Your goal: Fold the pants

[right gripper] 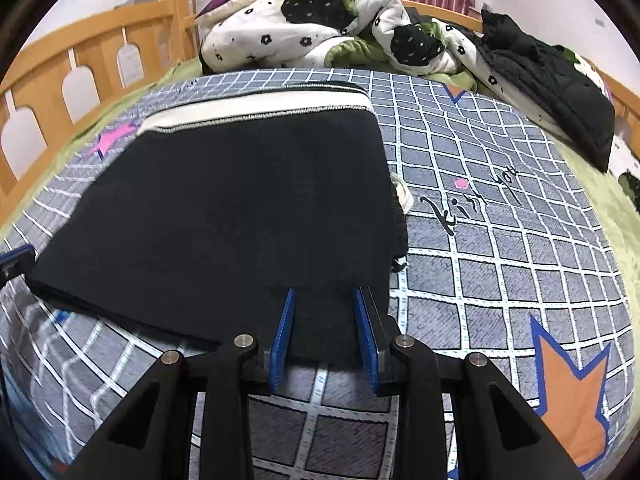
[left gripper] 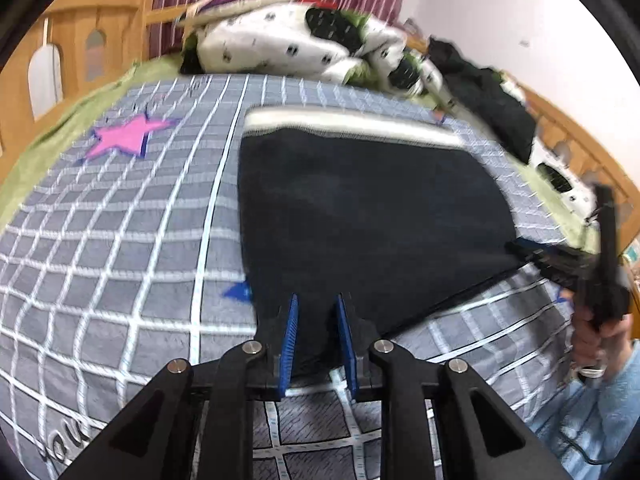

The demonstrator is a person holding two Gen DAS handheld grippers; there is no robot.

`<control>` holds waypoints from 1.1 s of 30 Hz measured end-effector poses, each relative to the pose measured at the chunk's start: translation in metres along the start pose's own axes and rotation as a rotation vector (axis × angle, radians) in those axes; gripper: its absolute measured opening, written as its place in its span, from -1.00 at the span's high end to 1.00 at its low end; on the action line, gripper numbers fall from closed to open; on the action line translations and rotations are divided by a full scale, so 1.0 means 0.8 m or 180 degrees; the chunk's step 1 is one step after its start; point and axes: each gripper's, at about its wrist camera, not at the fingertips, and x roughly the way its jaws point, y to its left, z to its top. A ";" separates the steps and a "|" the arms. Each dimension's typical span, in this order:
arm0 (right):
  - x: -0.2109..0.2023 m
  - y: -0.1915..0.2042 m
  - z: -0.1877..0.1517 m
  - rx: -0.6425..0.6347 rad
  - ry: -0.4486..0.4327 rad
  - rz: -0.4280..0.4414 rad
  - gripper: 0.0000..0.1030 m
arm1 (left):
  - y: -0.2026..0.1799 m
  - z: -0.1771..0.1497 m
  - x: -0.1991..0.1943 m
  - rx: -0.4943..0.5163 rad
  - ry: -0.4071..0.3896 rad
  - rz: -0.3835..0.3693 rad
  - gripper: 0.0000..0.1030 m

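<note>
The black pants (right gripper: pixel 224 208) lie flat on the bed's checked blanket (right gripper: pixel 500 264), their near edge running between my left tool (left gripper: pixel 316 300) and right tool (right gripper: pixel 324 294). The white waistband (right gripper: pixel 256 110) points away from me. Both tools are narrowly parted, each pinching a near corner.

The right gripper (right gripper: pixel 325 300) grips the near edge of the folded black pants (right gripper: pixel 224 208).
</note>
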 end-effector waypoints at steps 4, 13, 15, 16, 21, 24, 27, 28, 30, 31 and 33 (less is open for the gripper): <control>0.000 -0.002 -0.004 0.0066 0.0090 -0.0004 0.42 | -0.006 -0.012 0.003 0.0119 0.0001 0.0086 0.59; -0.006 -0.012 0.004 0.0220 0.0133 0.0097 0.40 | 0.007 0.000 -0.007 -0.0225 0.0142 0.0006 0.58; -0.015 -0.013 0.009 0.0297 0.0127 0.0090 0.40 | 0.005 0.008 -0.012 -0.0285 0.0174 0.0017 0.58; -0.018 -0.013 0.010 0.0311 0.0112 0.0085 0.40 | 0.003 0.011 -0.016 -0.0316 0.0170 -0.0004 0.58; -0.059 -0.012 0.017 0.0488 -0.0080 0.0057 0.31 | -0.014 0.031 -0.047 -0.0290 0.0017 0.0064 0.46; -0.081 -0.014 0.017 0.0596 -0.0128 0.0027 0.28 | -0.029 0.040 -0.077 -0.0249 -0.0206 0.0170 -0.06; -0.100 -0.016 0.017 0.0663 -0.0122 0.0030 0.28 | -0.039 0.047 -0.109 -0.0240 -0.0417 0.0195 -0.18; -0.107 -0.014 0.017 0.0680 -0.0124 0.0009 0.28 | -0.043 0.049 -0.120 -0.0231 -0.0479 0.0224 -0.25; -0.122 -0.012 0.016 0.0699 -0.0151 -0.0045 0.26 | -0.049 0.051 -0.137 -0.0209 -0.0601 0.0285 -0.41; -0.131 -0.010 0.015 0.0679 -0.0170 -0.0083 0.22 | -0.052 0.052 -0.147 -0.0183 -0.0678 0.0338 -0.46; -0.148 -0.005 0.014 0.0651 -0.0243 -0.0176 -0.35 | -0.059 0.052 -0.160 -0.0145 -0.0753 0.0459 -0.52</control>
